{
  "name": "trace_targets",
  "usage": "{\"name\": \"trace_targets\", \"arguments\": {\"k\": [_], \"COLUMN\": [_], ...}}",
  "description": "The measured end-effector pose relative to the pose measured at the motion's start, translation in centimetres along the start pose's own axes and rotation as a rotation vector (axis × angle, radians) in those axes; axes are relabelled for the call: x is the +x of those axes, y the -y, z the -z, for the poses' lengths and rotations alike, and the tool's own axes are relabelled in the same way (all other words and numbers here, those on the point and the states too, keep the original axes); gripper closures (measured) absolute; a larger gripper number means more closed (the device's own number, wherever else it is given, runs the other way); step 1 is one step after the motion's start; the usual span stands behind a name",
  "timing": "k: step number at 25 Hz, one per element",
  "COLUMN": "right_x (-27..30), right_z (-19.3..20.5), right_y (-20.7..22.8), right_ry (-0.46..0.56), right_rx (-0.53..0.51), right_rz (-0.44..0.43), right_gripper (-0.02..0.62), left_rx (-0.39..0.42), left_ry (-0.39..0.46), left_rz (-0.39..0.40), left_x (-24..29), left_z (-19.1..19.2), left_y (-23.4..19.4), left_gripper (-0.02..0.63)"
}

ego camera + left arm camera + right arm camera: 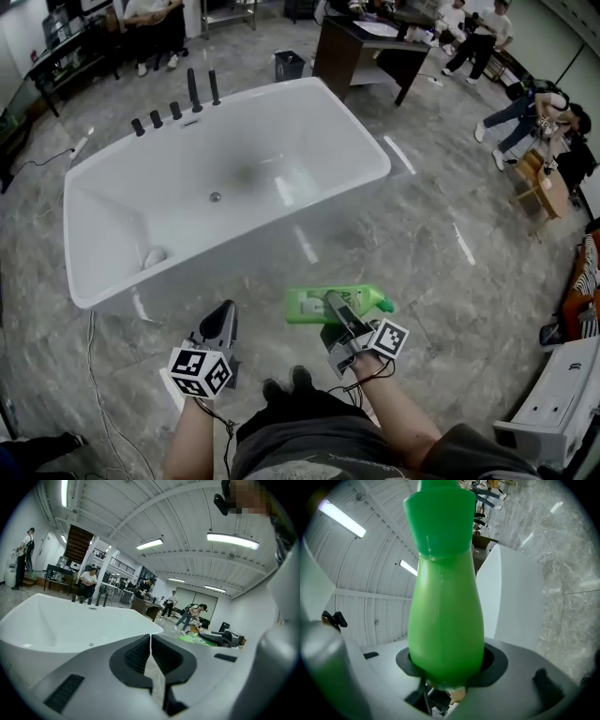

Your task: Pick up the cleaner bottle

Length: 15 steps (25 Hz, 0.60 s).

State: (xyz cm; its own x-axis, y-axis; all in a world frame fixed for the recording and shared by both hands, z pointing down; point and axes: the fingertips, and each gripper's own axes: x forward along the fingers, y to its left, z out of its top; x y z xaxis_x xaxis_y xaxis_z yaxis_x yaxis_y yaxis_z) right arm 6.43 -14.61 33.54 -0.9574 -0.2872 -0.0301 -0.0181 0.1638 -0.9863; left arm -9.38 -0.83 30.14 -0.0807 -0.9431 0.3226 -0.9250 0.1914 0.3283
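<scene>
The grey marble floor [422, 244] filled most of the head view, and on it stood a large white bathtub [225, 178], empty, with dark tap fittings [178, 103] along its far left rim. People and a dark worktop [366, 52] sat well beyond it, far and to the right.

Near the bottom, both forearms reached forward. The left gripper [223, 319] hung on the near side of the tub with its jaws brought together and nothing between them (its own view showed only a thin seam where the pads met). The right gripper [337, 309] was closed on the cleaner bottle [305, 307], which was off the floor, lying sideways in the air just near of the tub's near wall, its cap [382, 302] pointing right.

In the right gripper view the pads pressed either side of the bottle's broad lower body, with the neck and cap sticking out clear of the jaws.

The bottle looked like glossy green plastic: probably stiff enough to clamp but with walls that give a little, and smooth enough to slide if tilted. How full, and so how heavy, could not be told. The wide body seemed the sounder hold; the tapering neck would likely slip.
</scene>
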Motion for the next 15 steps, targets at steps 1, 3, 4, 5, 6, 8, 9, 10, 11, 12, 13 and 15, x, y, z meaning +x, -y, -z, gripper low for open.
{"name": "trace_targets", "arguments": {"k": [1,3,4,5,6,8,9,10,11,12,13,15], "right_x": [-0.2,-0.2,-0.1,-0.2,-0.2,-0.3,-0.3,-0.2,-0.3,-0.3,-0.4,-0.4], "right_z": [-0.1,-0.1,0.0,0.0,0.1,0.0,-0.1,-0.1,-0.2,-0.2,-0.2,-0.1], "right_y": [-0.1,-0.3,-0.3,-0.1,0.0,0.5,0.7,0.9,1.1,1.3,1.5,1.6], "right_ry": [-0.003,-0.005,-0.006,-0.007,-0.009,-0.013,-0.014,-0.014,-0.013,-0.012,-0.012,-0.013], "right_rx": [0.003,0.018,0.026,0.034,0.039,0.045,0.047,0.048,0.048,0.048,0.046,0.042], "right_rz": [-0.011,-0.029,-0.032,-0.032,-0.031,-0.031,-0.033,-0.034,-0.030,-0.024,-0.017,-0.002], "right_gripper": [0.396,0.396,0.396,0.396,0.396,0.396,0.396,0.396,0.396,0.396,0.396,0.396], "left_rx": [0.005,0.021,0.029,0.034,0.036,0.038,0.040,0.045,0.051,0.058,0.065,0.072], "left_ry": [-0.003,-0.017,-0.026,-0.034,-0.040,-0.047,-0.052,-0.060,-0.070,-0.078,-0.083,-0.088], "left_rz": [0.000,0.003,0.005,0.008,0.014,0.026,0.031,0.038,0.046,0.054,0.061,0.067], "left_x": [0.0,0.1,0.2,0.3,0.5,0.8,1.0,1.2,1.4,1.6,1.7,2.0], "left_z": [0.1,0.6,0.9,1.1,1.3,1.7,1.8,2.0,2.2,2.3,2.3,2.0], "left_y": [0.7,1.7,2.1,2.6,3.1,4.0,4.4,4.7,4.9,5.0,5.1,5.0], "left_gripper": [0.586,0.586,0.586,0.586,0.586,0.586,0.586,0.586,0.586,0.586,0.586,0.586]}}
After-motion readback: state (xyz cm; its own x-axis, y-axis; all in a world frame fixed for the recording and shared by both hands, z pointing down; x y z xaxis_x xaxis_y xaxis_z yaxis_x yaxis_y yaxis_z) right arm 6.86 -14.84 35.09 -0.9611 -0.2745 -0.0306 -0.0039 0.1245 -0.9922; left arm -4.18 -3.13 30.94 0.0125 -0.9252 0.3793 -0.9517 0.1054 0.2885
